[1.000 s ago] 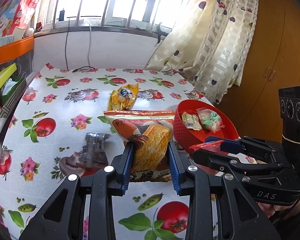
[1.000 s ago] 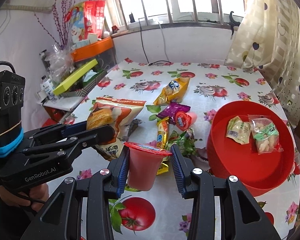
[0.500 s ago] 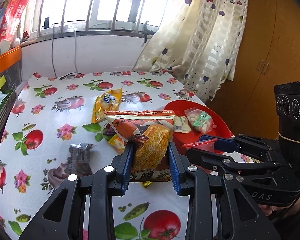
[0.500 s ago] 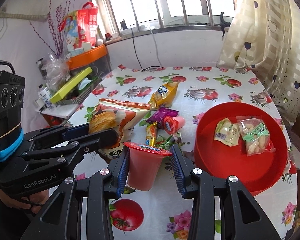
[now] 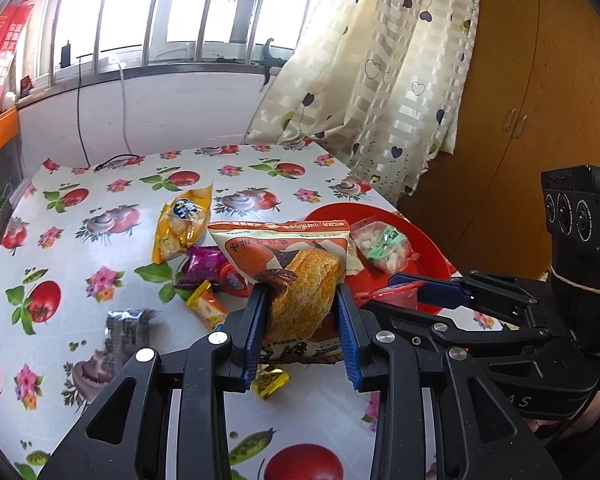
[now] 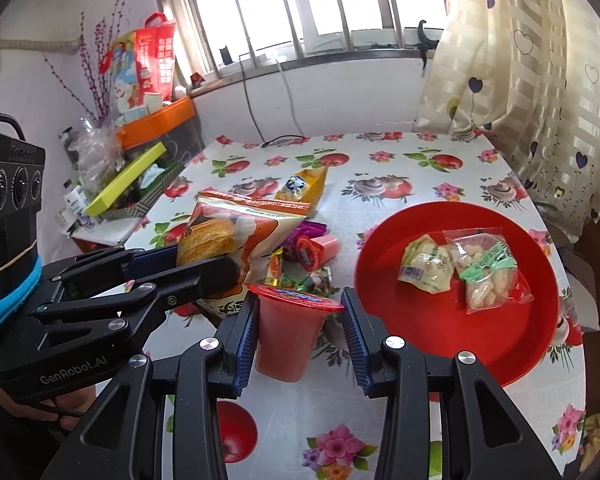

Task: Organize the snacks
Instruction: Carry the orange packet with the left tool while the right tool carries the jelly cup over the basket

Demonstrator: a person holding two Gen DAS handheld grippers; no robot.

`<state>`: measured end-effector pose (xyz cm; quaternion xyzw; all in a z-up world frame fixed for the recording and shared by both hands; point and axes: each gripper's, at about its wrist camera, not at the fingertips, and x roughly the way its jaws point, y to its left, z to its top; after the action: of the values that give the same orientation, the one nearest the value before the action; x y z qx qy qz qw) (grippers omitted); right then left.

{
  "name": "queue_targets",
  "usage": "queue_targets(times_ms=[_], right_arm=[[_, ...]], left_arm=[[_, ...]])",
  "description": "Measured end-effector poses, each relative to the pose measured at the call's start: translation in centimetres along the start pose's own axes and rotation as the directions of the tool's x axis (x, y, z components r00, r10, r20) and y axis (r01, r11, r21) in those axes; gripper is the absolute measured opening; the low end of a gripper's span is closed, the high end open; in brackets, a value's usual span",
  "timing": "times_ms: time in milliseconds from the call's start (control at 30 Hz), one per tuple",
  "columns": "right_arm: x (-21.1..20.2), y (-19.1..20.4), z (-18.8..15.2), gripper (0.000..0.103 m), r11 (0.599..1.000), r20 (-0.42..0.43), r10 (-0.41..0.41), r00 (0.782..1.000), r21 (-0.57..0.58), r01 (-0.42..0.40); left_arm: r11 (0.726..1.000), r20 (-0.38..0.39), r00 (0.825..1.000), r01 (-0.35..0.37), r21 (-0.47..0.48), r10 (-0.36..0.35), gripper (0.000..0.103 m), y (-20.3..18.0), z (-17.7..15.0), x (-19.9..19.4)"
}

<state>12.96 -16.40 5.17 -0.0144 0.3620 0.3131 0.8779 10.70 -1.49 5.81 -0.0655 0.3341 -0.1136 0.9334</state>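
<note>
Transport step: left gripper point(image 5: 302, 322) pinches bread packet point(image 5: 288, 264), right gripper point(image 6: 298, 330) pinches jelly cup point(image 6: 288, 332); next, release into the red bowl point(image 6: 536, 344), right.

Heart-print curtain point(image 5: 400, 92), barred window point(image 6: 312, 4) — wooden cupboard point(image 5: 540, 120)
</note>
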Motion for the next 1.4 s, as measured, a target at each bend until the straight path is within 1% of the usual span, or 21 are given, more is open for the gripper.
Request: queue_targets(times_ms=[667, 933, 1200, 1400], right_arm=[[-0.5, -3.8, -0.1, 0.037, 0.995, 0.008, -0.079, 0.997, 0.059, 0.078], [-0.8, -5.3, -0.1, 0.037, 0.991, 0.008, -0.112, 0.994, 0.073, 0.111], [-1.1, -7.8, -0.1, 0.037, 0.982, 0.011, -0.164, 0.986, 0.099, 0.162], [-0.9, -9.7, -0.3, 0.037, 0.973, -0.007, -0.201, 0.98, 0.119, 0.2]], left_arm=[[0.998, -0.029, 0.998, 0.05, 0.041, -0.048, 0.035, -2.4, 1.5, 3.5], [0.997, -0.04, 0.997, 0.072, 0.039, -0.07, 0.035, -3.3, 2.0, 4.9], [0.994, -0.065, 0.994, 0.09, 0.057, -0.086, 0.035, -5.0, 2.7, 7.3], [0.991, -0.086, 0.991, 0.112, 0.07, -0.106, 0.035, -6.1, 3.3, 9.2]])
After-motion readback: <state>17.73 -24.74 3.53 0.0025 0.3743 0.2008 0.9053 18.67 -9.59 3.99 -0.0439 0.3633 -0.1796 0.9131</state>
